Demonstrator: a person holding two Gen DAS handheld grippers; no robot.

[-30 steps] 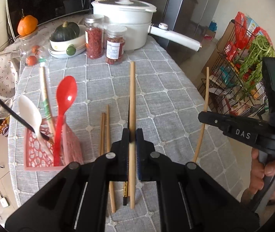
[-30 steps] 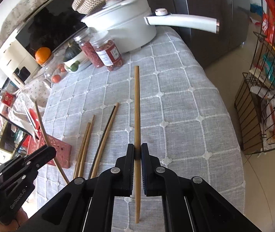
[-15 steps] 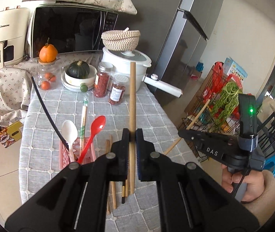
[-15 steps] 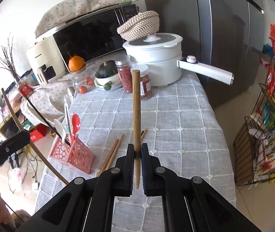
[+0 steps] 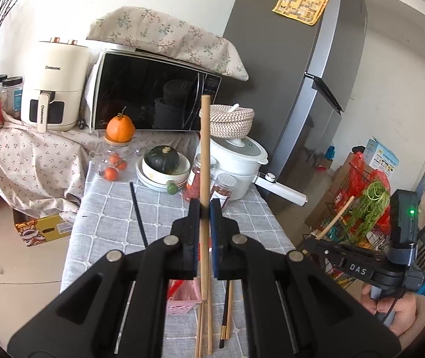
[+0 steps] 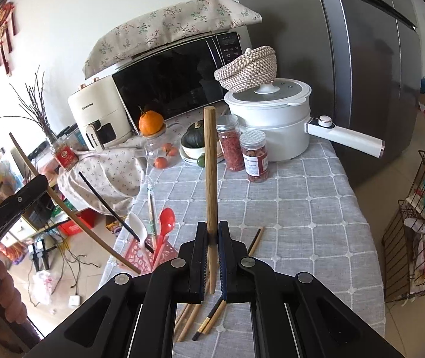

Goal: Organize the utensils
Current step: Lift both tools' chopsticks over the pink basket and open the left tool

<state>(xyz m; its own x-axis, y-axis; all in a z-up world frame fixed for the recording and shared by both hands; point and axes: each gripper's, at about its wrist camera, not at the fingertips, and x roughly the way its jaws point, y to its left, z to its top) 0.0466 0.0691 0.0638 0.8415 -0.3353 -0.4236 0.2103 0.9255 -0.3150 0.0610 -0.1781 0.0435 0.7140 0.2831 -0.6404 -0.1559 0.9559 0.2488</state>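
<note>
Left gripper (image 5: 202, 208) is clamped tight on a wooden chopstick (image 5: 203, 161), held near its lower third so most of the stick stands tall above the jaws; below it sits the pink utensil basket (image 6: 140, 253) with a white spoon (image 6: 137, 229), a red spoon (image 6: 166, 226) and a wrapped chopstick pair (image 6: 152, 208) already standing in it. Risk here: the long free end can swing or pivot in the pads when the stick is tipped down toward the basket, and it may knock the spoons or tip the light basket near the table edge. Further right, loose chopsticks (image 6: 209, 316) lie flat on the grey checked tablecloth (image 6: 302, 197), not yet collected. Right gripper (image 6: 211, 238) is likewise closed hard on its own wooden chopstick (image 6: 211, 164), upright, gripped low. Risk: both sticks headed for one small basket at once could cross or collide, and a low grip gives little control of the tip; the goji jars (image 6: 233, 146) and white pot (image 6: 272, 119) behind are well apart, so less of a worry. Versus a second ago: both grippers have risen and tilted up, the held sticks went from low over the cloth to standing against the microwave (image 5: 155, 92) background, and the grip on each is unchanged.
</note>
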